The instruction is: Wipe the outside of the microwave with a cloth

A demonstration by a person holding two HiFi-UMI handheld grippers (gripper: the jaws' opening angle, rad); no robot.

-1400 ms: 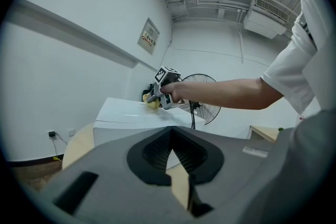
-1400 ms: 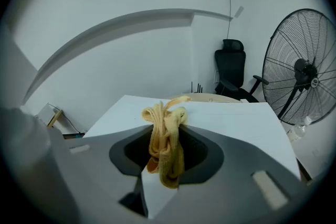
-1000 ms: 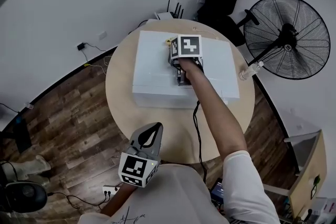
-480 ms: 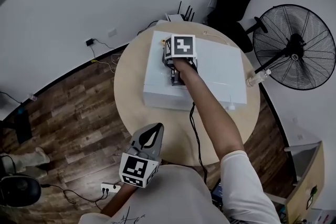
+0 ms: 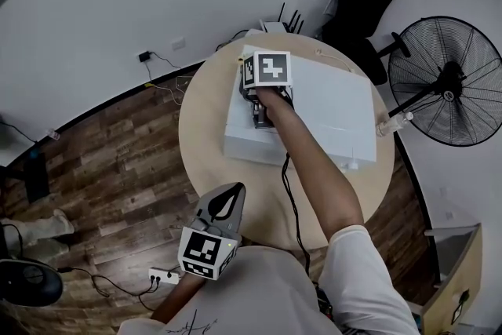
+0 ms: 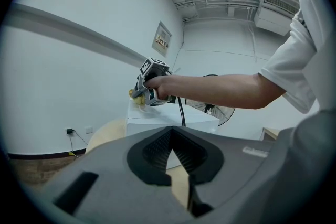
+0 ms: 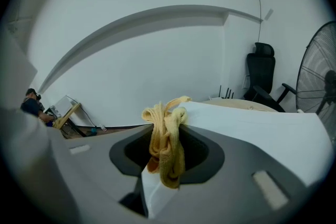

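Right, I'm mid-wipe on the top of the white box-shaped microwave (image 5: pixel 329 102), which sits on the round pale wooden desk (image 5: pixel 204 129). My right claw (image 7: pixel 167 128) is clamped on the bunched yellow cloth (image 7: pixel 165 136), its jaws pinching the folds tight, and the cloth presses against the top panel right at its left edge, near the far corner. My judgement is that the job is only partly done: the top is getting its pass, while the front, the sides and the back probably need theirs. I can't read any dirt or streaks to prove it. My left claw (image 6: pixel 170 131) hangs back by my body with its tips together, gripping nothing, well apart from the microwave.
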